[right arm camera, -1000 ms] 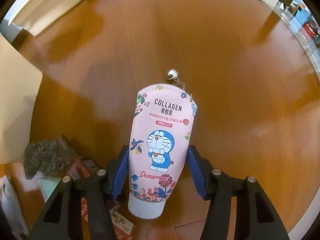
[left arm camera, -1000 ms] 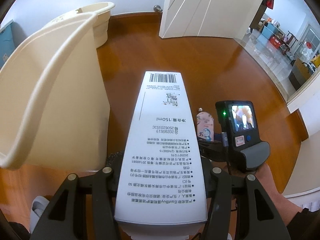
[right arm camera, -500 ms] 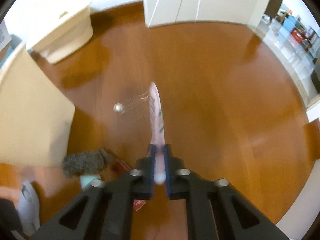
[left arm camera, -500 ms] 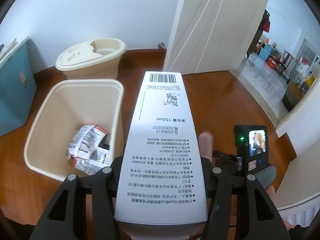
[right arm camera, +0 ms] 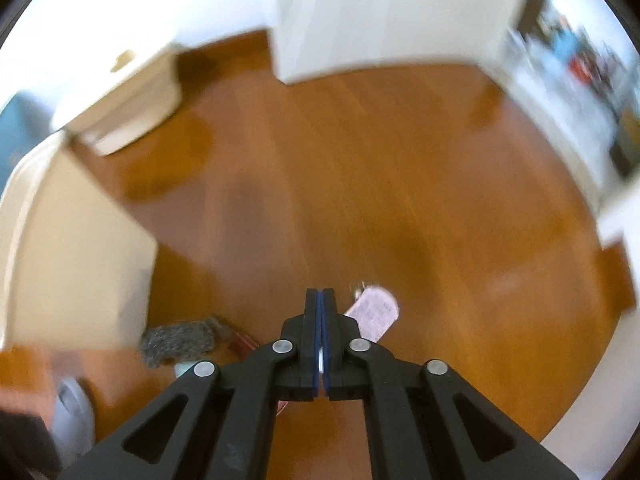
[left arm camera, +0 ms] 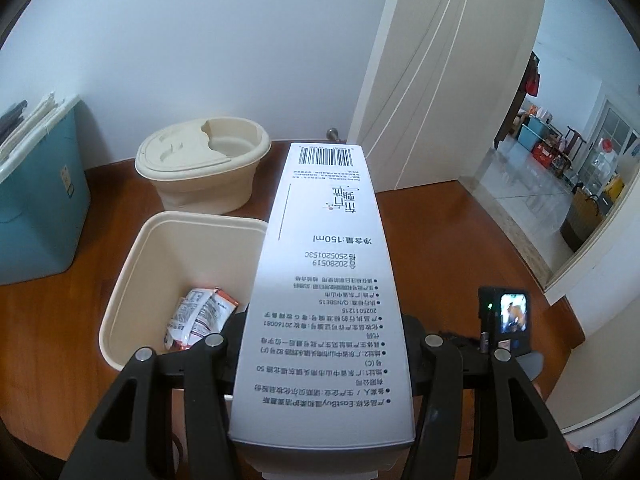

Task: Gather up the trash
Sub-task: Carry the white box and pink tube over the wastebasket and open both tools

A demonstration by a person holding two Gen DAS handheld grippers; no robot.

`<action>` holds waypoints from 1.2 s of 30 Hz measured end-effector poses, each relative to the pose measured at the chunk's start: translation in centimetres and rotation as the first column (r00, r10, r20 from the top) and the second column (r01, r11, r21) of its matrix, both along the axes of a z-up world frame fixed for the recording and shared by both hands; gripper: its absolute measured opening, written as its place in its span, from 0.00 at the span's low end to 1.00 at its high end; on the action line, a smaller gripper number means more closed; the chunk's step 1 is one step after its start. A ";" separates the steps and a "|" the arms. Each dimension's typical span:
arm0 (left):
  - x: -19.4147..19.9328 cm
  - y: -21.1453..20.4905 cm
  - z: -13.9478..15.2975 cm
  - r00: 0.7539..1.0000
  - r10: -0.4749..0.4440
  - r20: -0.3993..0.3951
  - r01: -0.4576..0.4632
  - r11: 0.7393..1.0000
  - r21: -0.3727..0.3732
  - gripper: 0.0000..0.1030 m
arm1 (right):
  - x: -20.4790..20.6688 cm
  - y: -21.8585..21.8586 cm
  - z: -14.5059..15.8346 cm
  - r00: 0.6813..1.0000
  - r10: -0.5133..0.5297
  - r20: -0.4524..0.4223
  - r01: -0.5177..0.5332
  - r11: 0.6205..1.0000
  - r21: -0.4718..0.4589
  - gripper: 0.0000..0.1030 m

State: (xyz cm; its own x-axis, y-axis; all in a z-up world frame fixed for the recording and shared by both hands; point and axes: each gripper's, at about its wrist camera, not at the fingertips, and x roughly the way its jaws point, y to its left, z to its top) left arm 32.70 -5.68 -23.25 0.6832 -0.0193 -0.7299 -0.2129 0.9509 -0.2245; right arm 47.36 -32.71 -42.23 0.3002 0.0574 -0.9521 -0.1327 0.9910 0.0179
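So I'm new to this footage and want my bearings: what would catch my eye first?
The tall white box with a barcode fills the middle of the left view, clamped in the left tool beside the cream bin holding a crumpled wrapper. In the blurred right view, the right tool is closed on nothing, a pink tube on the wooden floor just right of it.

White box (left arm camera: 326, 300) with black barcode; cream bin (left arm camera: 132, 276); teal crate (left arm camera: 36, 208) at nine o'clock; pink tube (right arm camera: 374, 312); orange-brown floor (right arm camera: 400, 160).
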 end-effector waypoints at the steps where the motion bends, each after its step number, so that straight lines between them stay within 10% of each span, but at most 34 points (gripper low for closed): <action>1: 0.2 -0.1 -0.2 1.000 0.001 -0.004 -0.001 1.000 0.003 0.51 | 0.2 -1.0 -2.0 0.996 -0.068 -0.058 0.070 0.997 0.027 0.80; 2: 0.4 -0.1 -0.5 1.000 0.002 -0.008 -0.002 1.000 0.006 0.51 | 0.1 -1.8 -3.6 0.990 -0.115 -0.085 0.119 0.992 0.042 0.99; 11: 0.6 -0.4 -1.6 1.000 -0.015 0.004 0.014 0.999 0.033 0.51 | 0.9 -6.8 -11.4 0.805 -0.519 -0.287 0.539 0.842 -0.010 1.00; 19: 0.6 1.1 -2.0 1.000 0.021 -0.005 -0.021 0.999 0.027 0.51 | 1.9 -4.7 -14.8 0.776 -0.533 -0.337 0.537 0.839 -0.092 1.00; 21: 0.5 0.9 -1.9 1.000 0.014 0.000 -0.014 0.999 0.030 0.51 | 2.0 -4.2 -15.8 0.778 -0.517 -0.356 0.517 0.850 -0.105 0.98; 22: 0.4 0.7 -1.9 1.000 0.011 0.003 -0.012 0.999 0.033 0.51 | 2.0 -3.8 -16.1 0.787 -0.498 -0.365 0.500 0.861 -0.096 0.86; 23: 0.4 0.6 -2.0 1.000 0.009 0.004 -0.009 0.999 0.037 0.51 | 1.9 -3.4 -16.5 0.793 -0.479 -0.376 0.480 0.872 -0.098 0.54; 25: 0.5 0.7 -2.1 1.000 0.010 -0.002 -0.010 0.999 0.036 0.51 | 1.5 -3.4 -16.2 0.796 -0.494 -0.351 0.486 0.866 -0.118 0.41; 36: 0.1 2.7 0.1 0.998 0.056 0.004 -0.056 0.997 0.046 0.51 | -0.5 -2.6 -6.8 0.899 -0.379 -0.220 0.382 0.924 -0.027 0.40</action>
